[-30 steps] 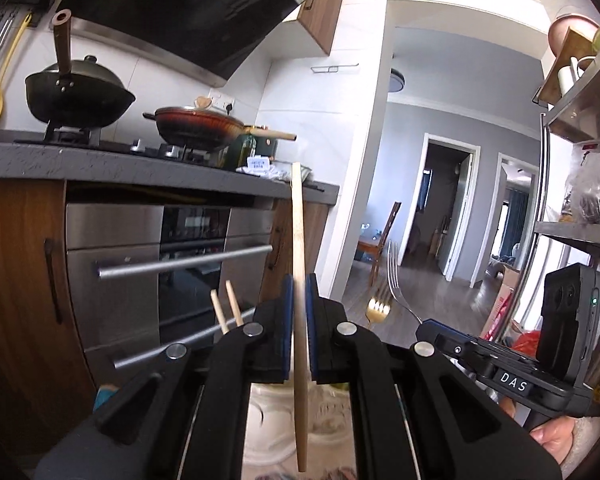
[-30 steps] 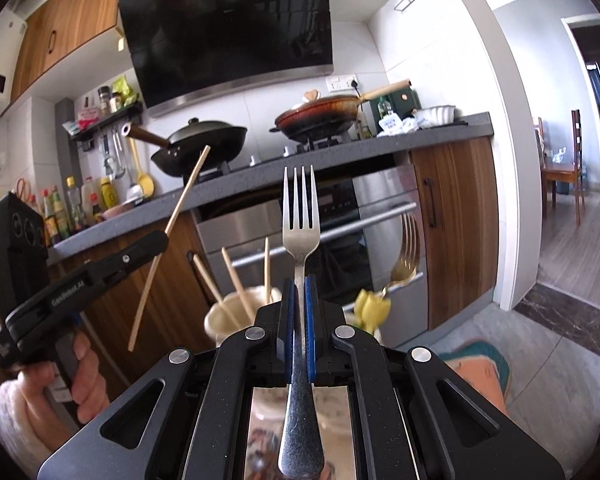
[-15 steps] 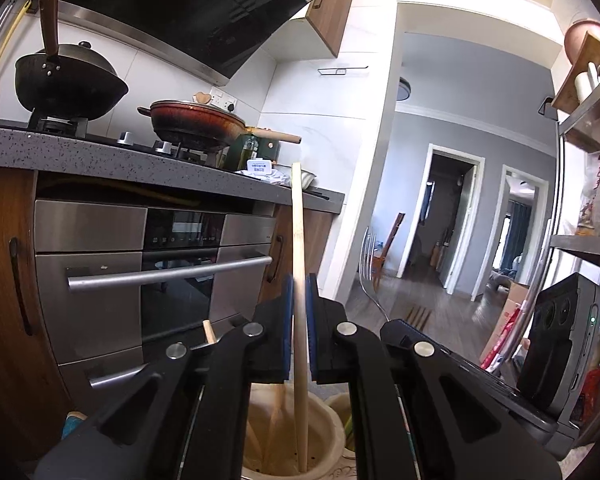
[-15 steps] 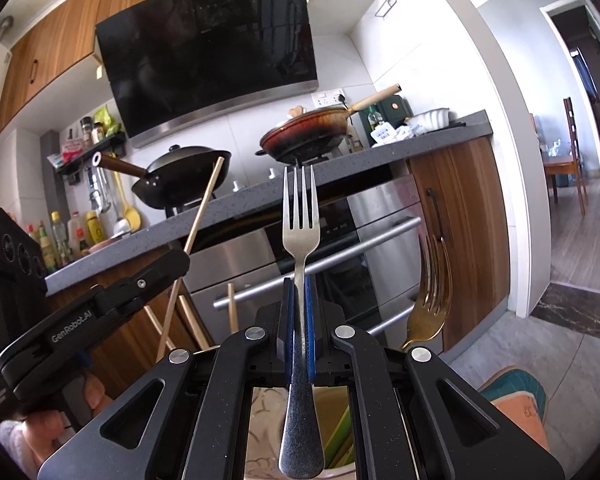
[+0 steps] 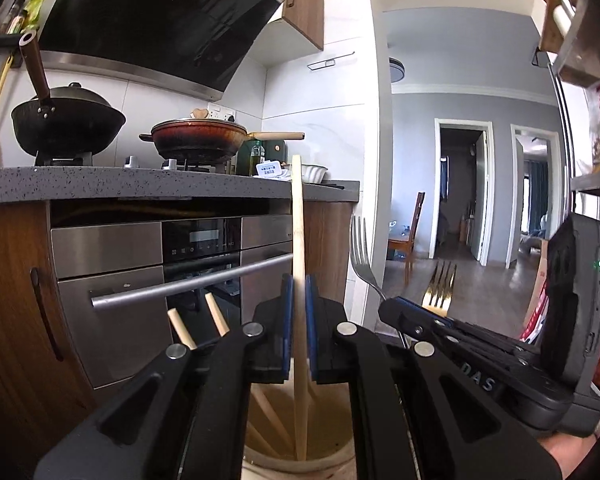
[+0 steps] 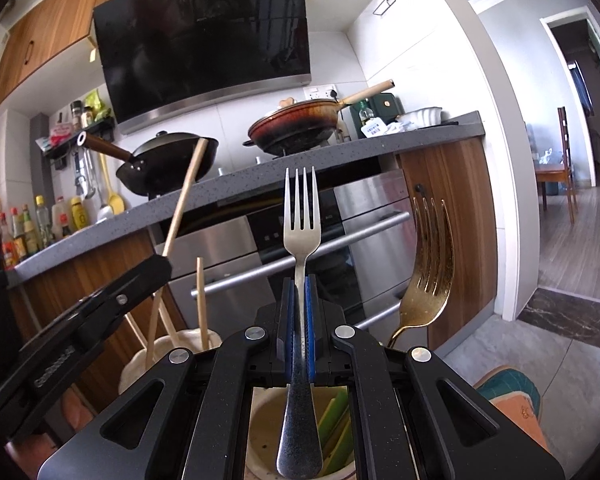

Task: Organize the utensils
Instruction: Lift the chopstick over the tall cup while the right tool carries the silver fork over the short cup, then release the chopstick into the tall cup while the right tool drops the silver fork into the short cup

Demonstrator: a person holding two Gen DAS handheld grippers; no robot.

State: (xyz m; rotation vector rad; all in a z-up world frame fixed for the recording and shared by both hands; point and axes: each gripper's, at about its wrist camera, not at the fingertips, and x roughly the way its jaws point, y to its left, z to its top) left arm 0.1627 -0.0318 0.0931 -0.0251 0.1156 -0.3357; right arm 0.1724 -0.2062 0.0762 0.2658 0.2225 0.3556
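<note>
The wooden chopstick (image 5: 298,240) is pinched by the left gripper (image 5: 298,324) above a cream holder (image 5: 332,458). The steel fork (image 6: 300,240), clamped in the right gripper (image 6: 299,328), could be tipped against the rim if released tilted.

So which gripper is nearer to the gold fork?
Right. The right gripper holds the silver fork beside the gold fork; the left gripper is farther, over the other cup.

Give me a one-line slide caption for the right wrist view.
Right gripper clamps a silver fork upright over a cream holder, a gold fork standing beside it.
</note>
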